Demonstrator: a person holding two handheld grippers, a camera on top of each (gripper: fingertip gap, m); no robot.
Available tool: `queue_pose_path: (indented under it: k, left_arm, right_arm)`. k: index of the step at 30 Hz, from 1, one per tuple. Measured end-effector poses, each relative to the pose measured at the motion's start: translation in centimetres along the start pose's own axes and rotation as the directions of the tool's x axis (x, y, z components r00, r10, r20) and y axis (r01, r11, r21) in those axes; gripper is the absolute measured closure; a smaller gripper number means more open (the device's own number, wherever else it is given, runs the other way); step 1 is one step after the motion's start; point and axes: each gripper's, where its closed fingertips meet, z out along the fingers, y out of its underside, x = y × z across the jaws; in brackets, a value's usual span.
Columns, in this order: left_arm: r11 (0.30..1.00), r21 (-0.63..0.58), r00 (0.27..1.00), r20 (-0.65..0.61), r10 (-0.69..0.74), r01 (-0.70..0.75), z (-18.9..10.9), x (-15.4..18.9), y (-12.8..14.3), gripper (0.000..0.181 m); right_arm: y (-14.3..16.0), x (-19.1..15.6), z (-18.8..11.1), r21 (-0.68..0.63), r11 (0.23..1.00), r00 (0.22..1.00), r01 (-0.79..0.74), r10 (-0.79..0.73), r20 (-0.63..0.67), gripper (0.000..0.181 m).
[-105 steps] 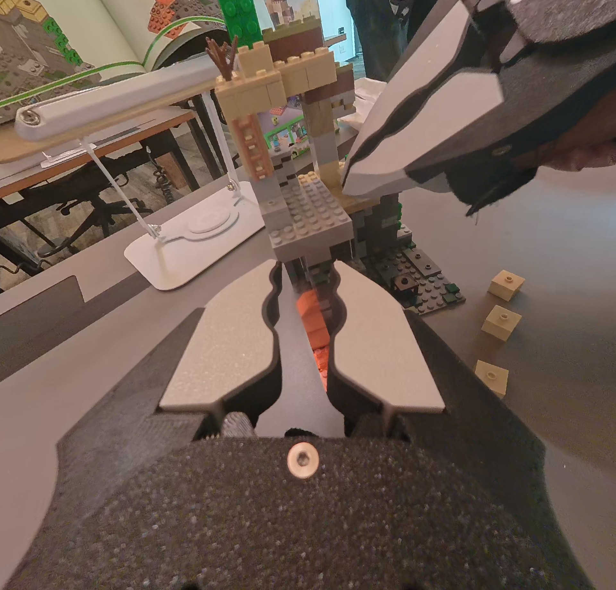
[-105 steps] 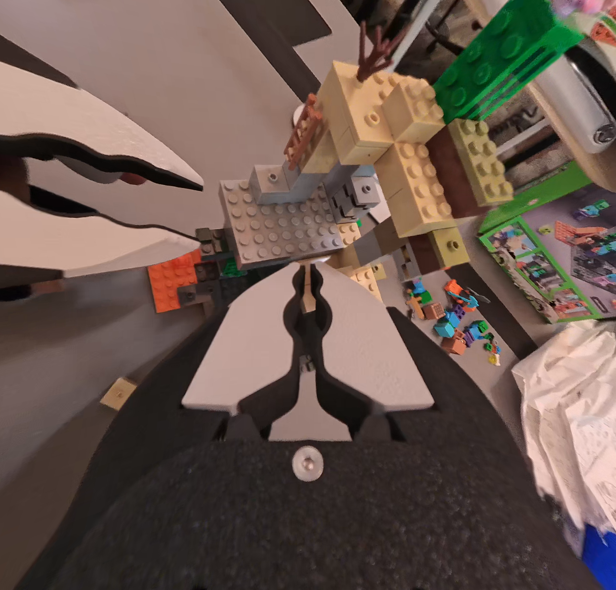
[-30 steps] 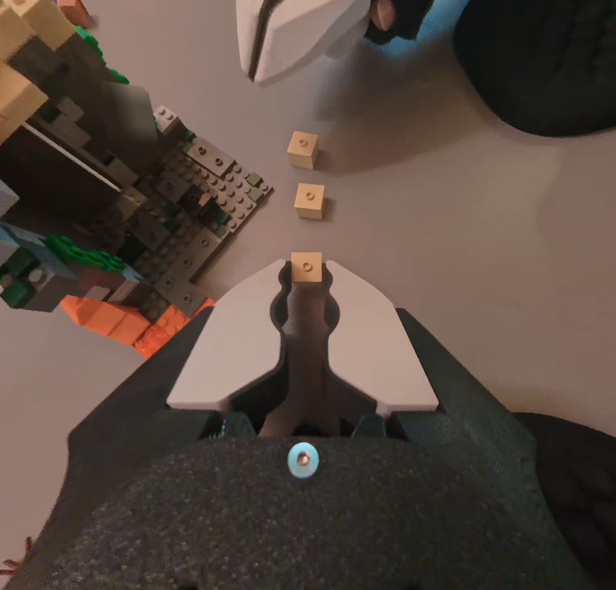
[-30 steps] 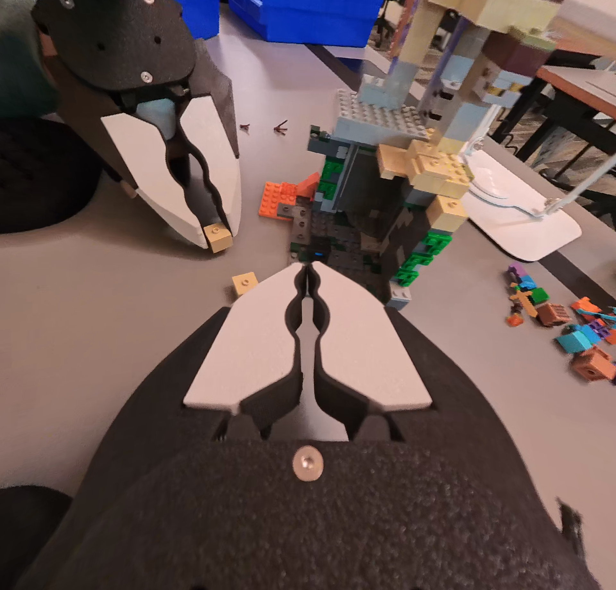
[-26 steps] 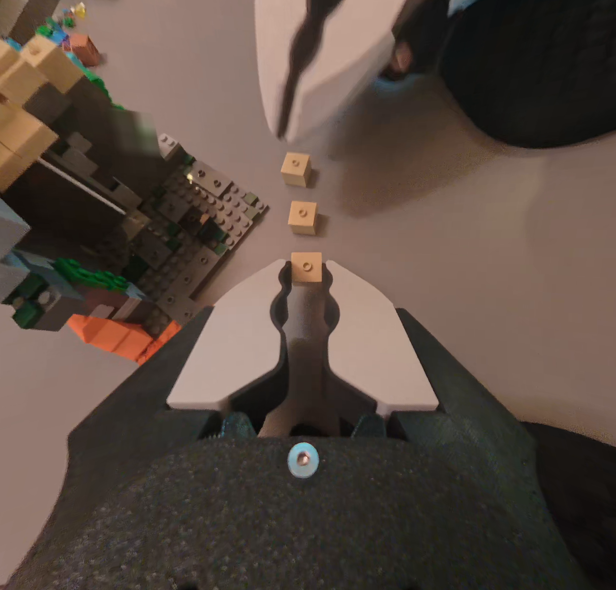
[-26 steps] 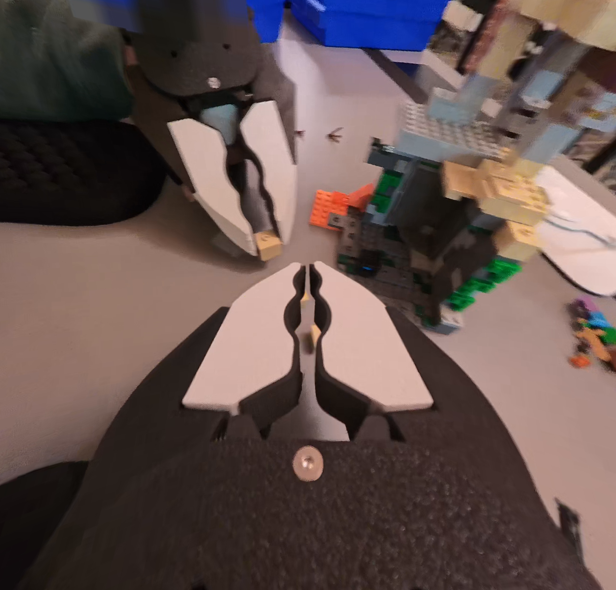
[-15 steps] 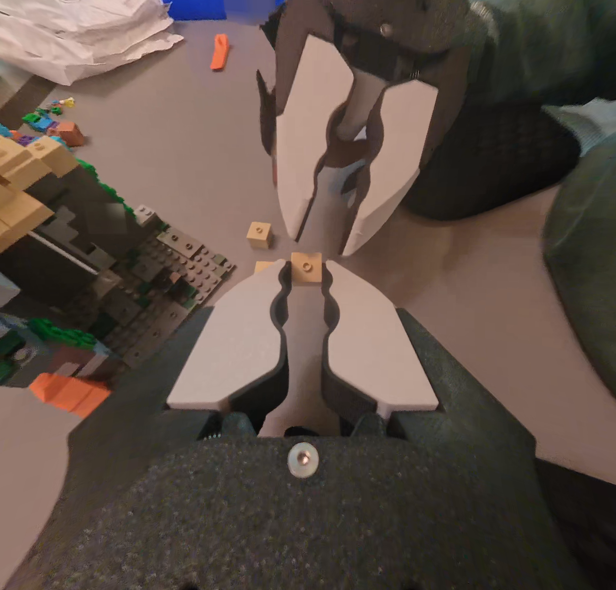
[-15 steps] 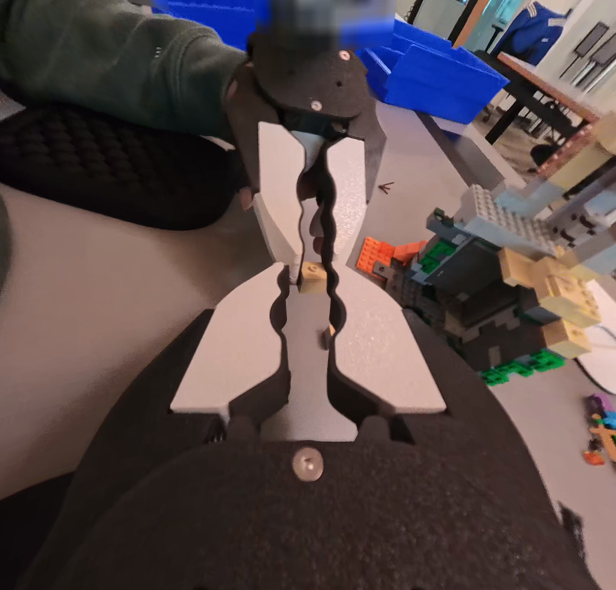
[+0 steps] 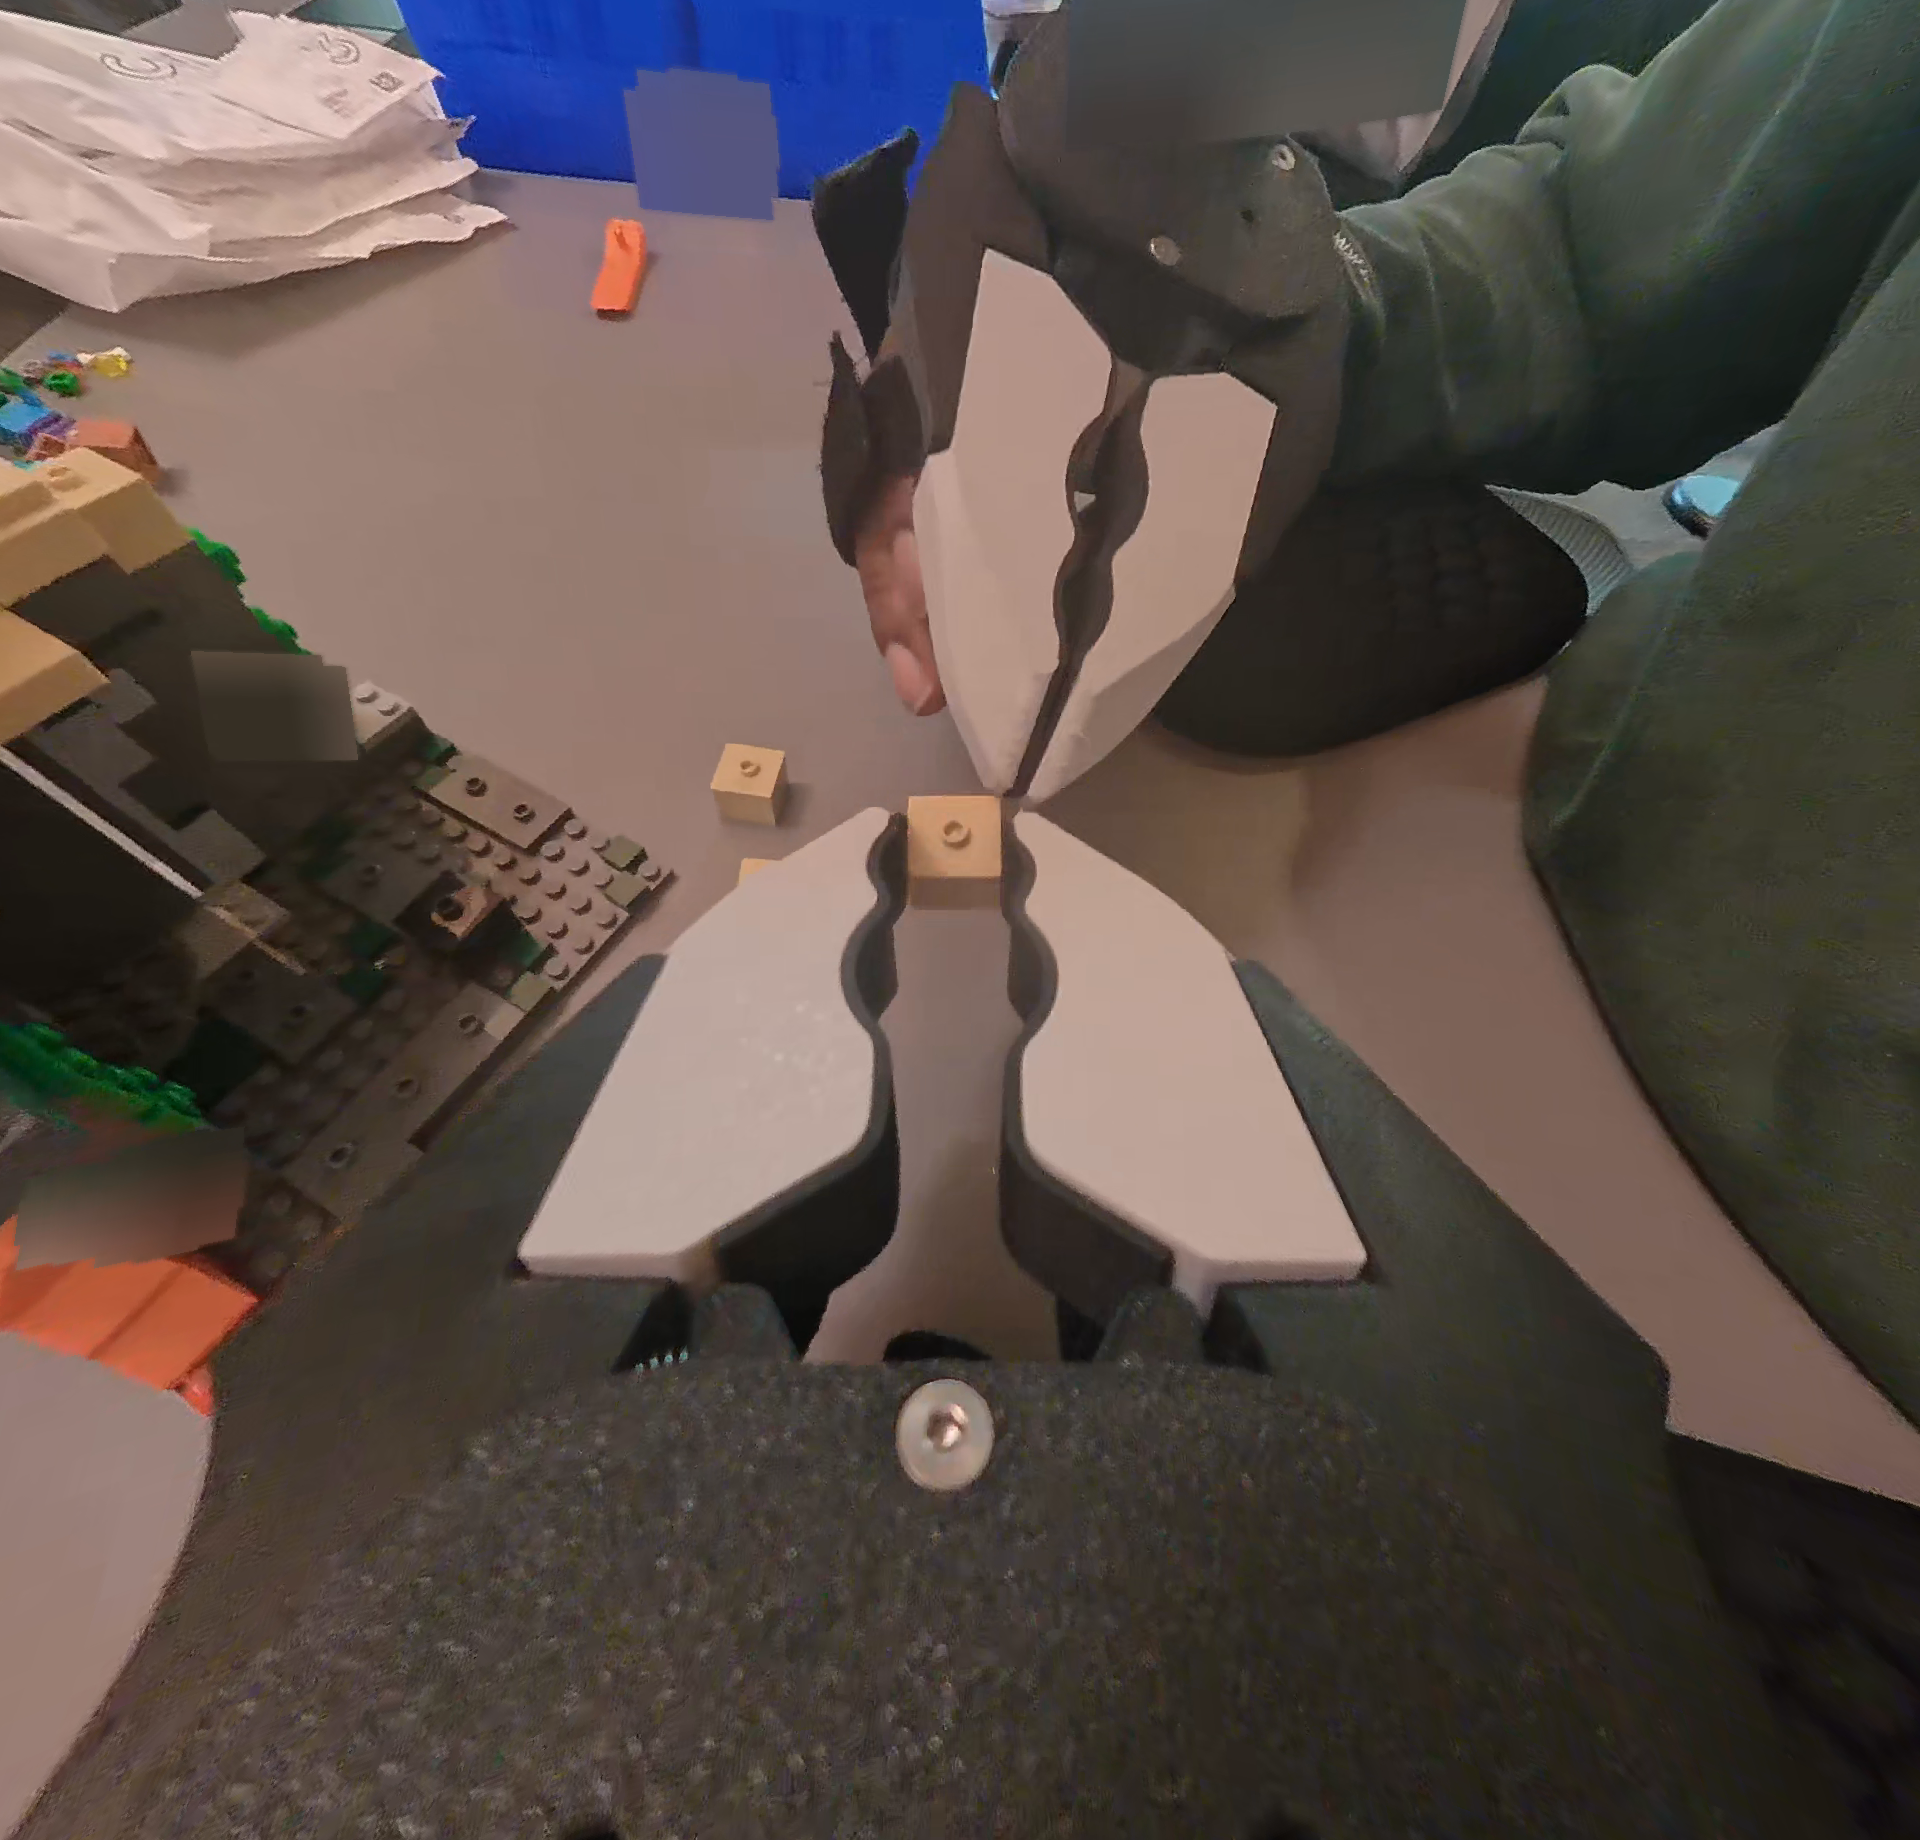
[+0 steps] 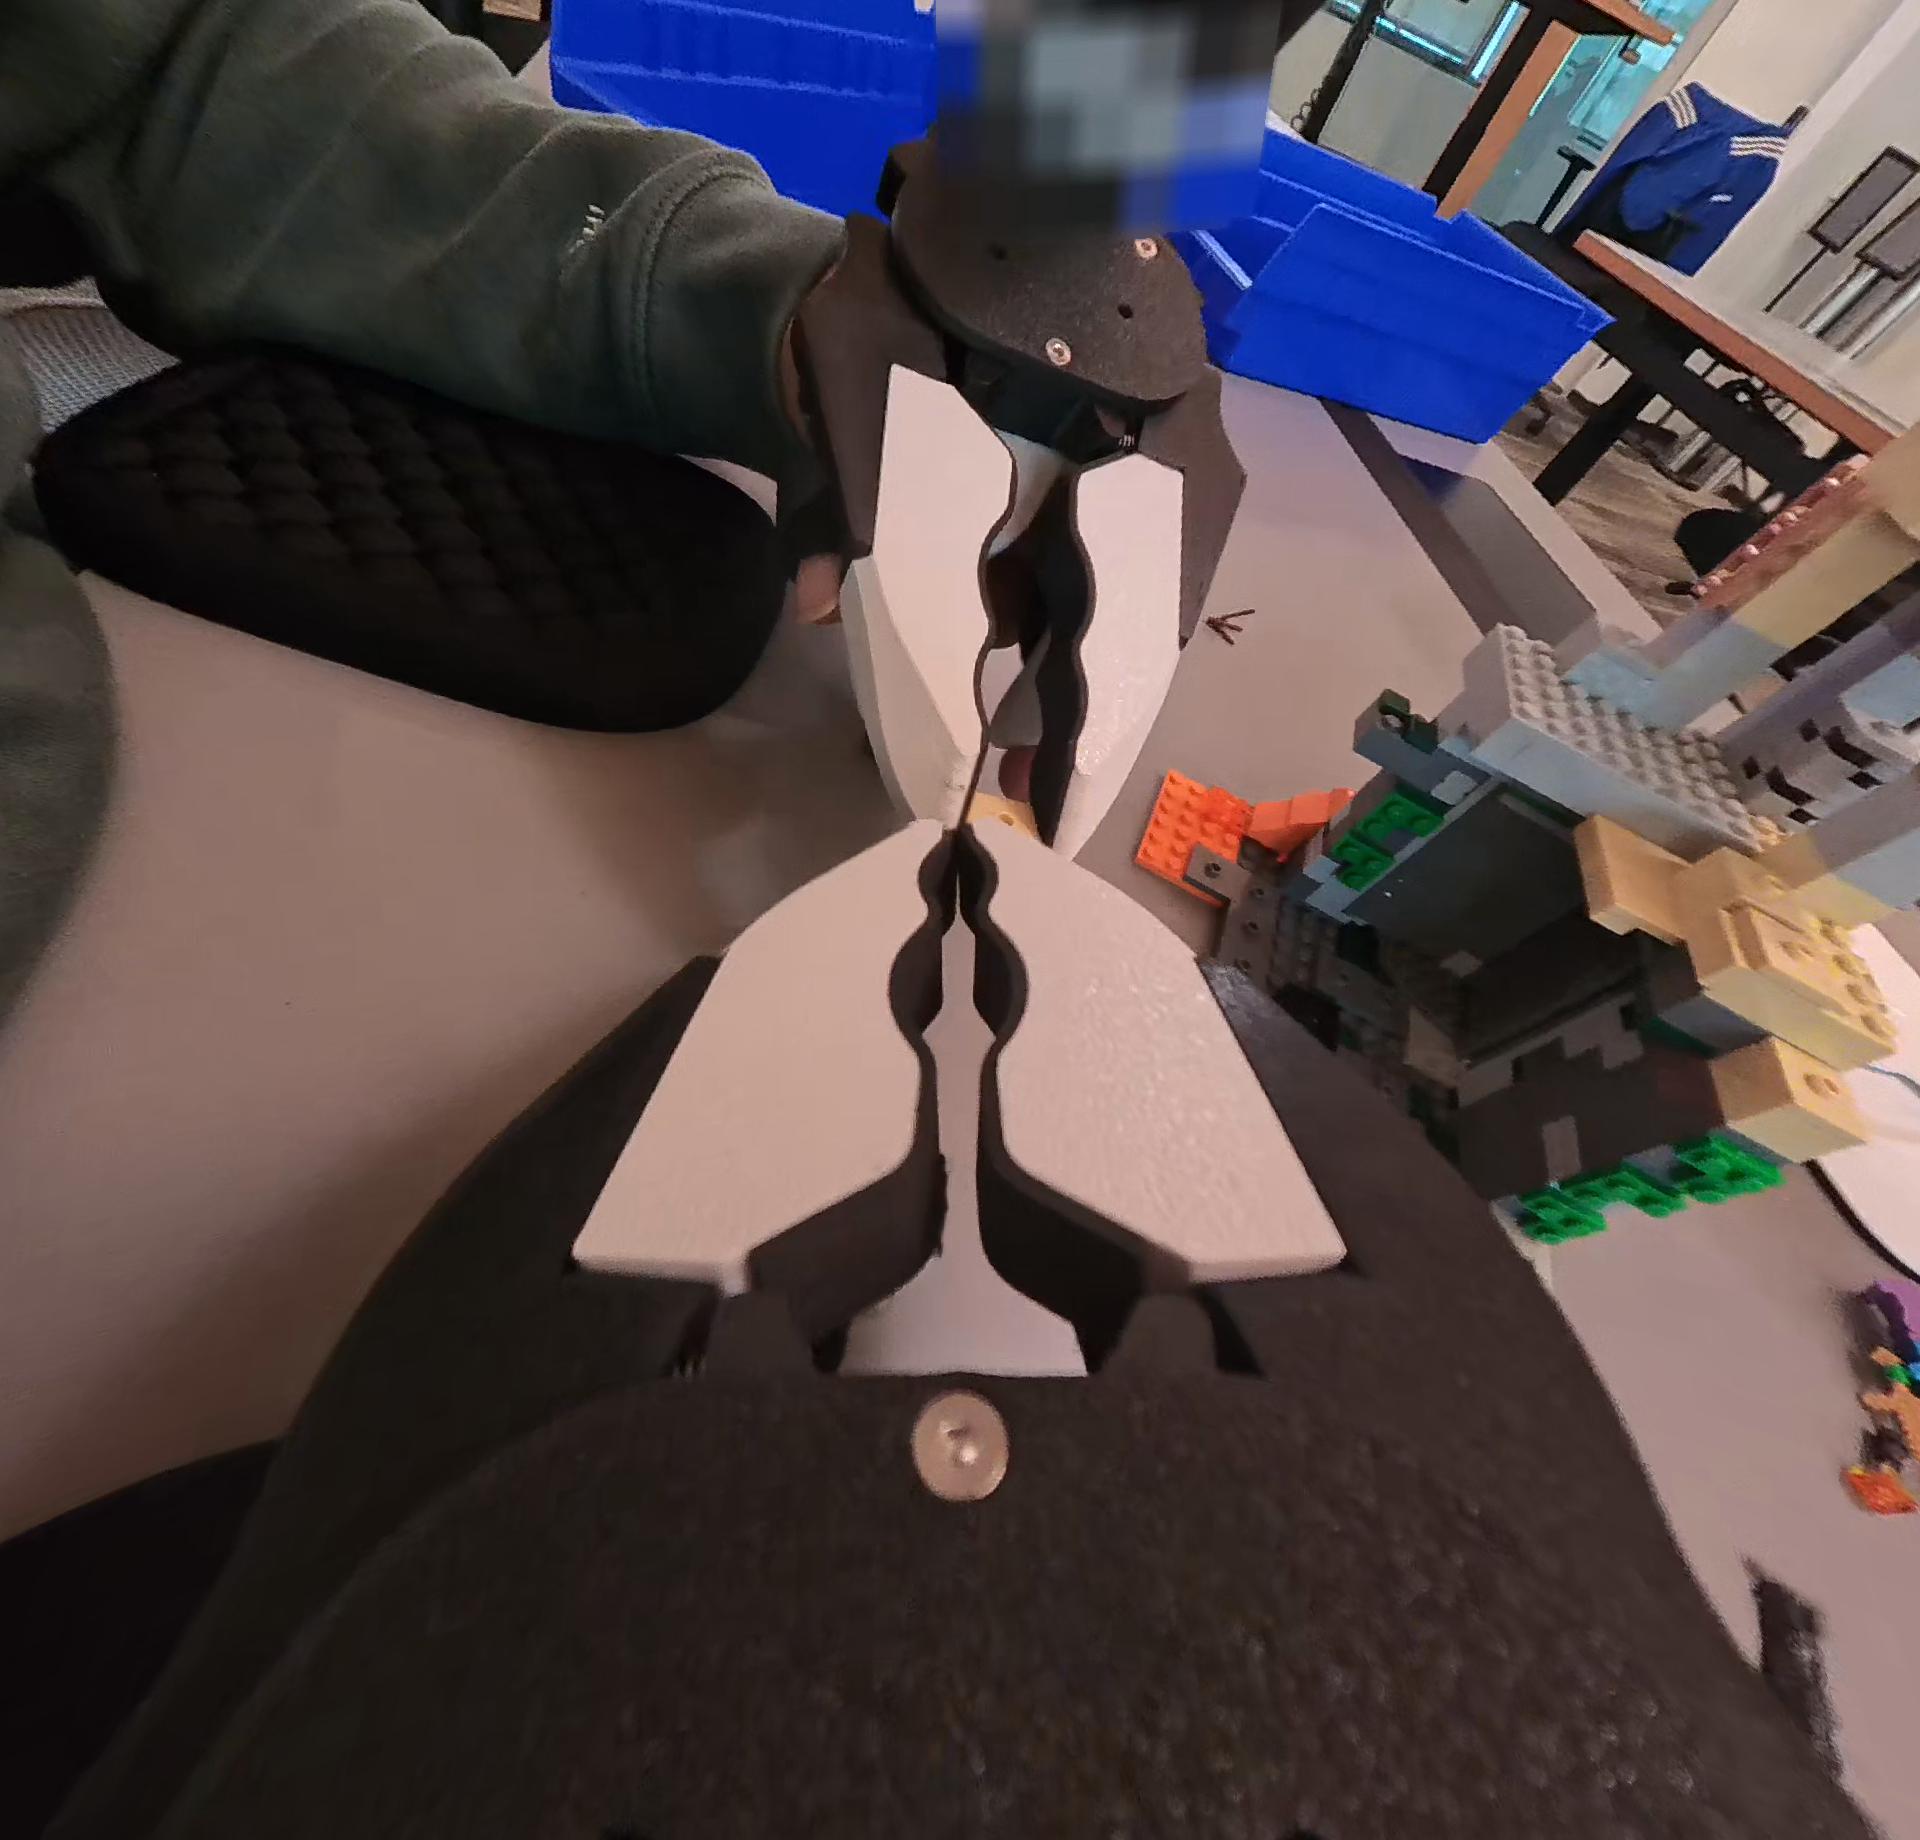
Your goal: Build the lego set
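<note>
Left claw (image 9: 954, 850) pinched tight on a small tan brick (image 9: 954, 848), held right at the fingertips, stud facing up. Right claw (image 10: 958, 840) closed all the way with nothing inside, its tips coming down to touch the far right corner of that same brick. From the right wrist view, only a thin tan sliver of the held brick (image 10: 1006, 814) peeking out behind the closed tips; rest hidden.

A second tan brick (image 9: 748, 782) loose on the grey surface (image 9: 499, 502), just left of the held one. A third tan piece (image 9: 756, 868) mostly hidden behind the left claw's finger. Half-built lego set (image 9: 312, 917) at the left, cut off by the edge, with blurry patches over parts of it. Taller grey and tan parts of the set (image 10: 1558, 907) clearer from the right wrist view.

Further off: white paper bags (image 9: 208, 169), a blue bin (image 9: 675, 55), a small orange piece (image 9: 618, 268), a black cushion (image 10: 395, 543). Green sleeve (image 9: 1558, 284) behind the right claw. Small writing on the sleeve, too tiny to make out.
</note>
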Motion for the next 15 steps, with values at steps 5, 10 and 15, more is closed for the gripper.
queue_pose_path:
  k: [5, 10, 15]
  left_arm:
    - [0.999, -0.013, 0.999, 0.041, 0.035, -0.035, -0.1, -0.4, 0.1, 0.165]
    - [0.997, -0.008, 0.995, 0.063, 0.073, -0.072, -0.2, -0.3, -0.3, 0.165]
    - [0.993, -0.015, 0.99, 0.07, 0.122, -0.121, -0.2, -0.1, -0.4, 0.165]
  right_arm:
    - [0.1, 0.7, -0.2, 0.015, 0.993, 0.993, -0.118, 0.118, 0.01, 0.164]
    - [0.2, 0.5, 0.1, 0.007, 0.985, 0.984, -0.175, 0.174, 0.039, 0.159]
    - [0.3, 1.1, 0.0, 0.017, 0.973, 0.973, -0.229, 0.228, 0.027, 0.161]
